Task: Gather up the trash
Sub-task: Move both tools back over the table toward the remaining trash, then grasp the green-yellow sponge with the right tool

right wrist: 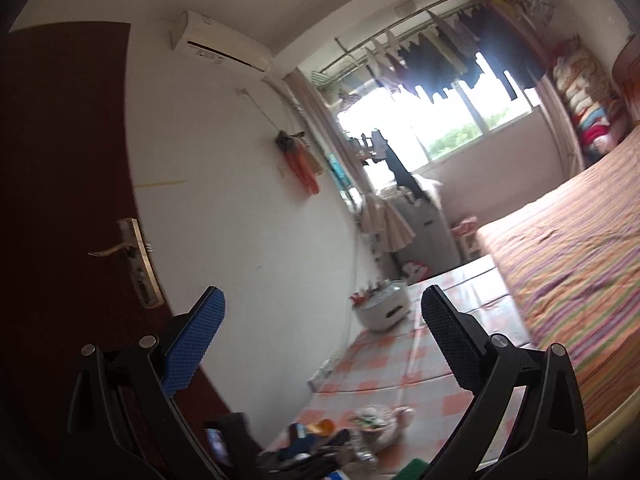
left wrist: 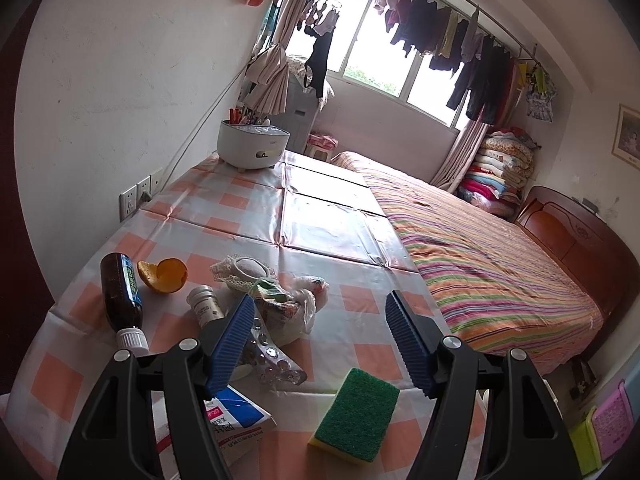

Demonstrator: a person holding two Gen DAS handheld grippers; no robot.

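1. Far left on the checked worktop (left wrist: 192, 220) a dark bottle (left wrist: 120, 292) lies on its side, white cap toward the camera; an orange peel (left wrist: 164, 274) sits just beside it.
2. Next comes a small white pill bottle (left wrist: 204, 306), then a crumpled heap of wrappers and plastic bag (left wrist: 280, 300) with a foil blister pack (left wrist: 276, 360) at its near edge; this is the trash to gather, all near the worktop's front.
3. The left gripper (left wrist: 320, 338) hovers over that pile, fingers apart and holding nothing; its left finger covers part of the heap.
4. A white and blue box (left wrist: 236, 420) lies under the left finger; a green sponge (left wrist: 358, 420) lies between the fingers near the front edge.
5. The right gripper (right wrist: 324, 340) points level at the wall, fingers apart and empty, well above the clutter.
6. Risks, as a judgement: the round bottles could roll off if nudged; the thin bag may slip or spill; the sponge could be taken by mistake.
7. Hard to make out: the right view is blurred; dark objects at its bottom edge are unclear; the box is partly hidden and its print is unreadable.
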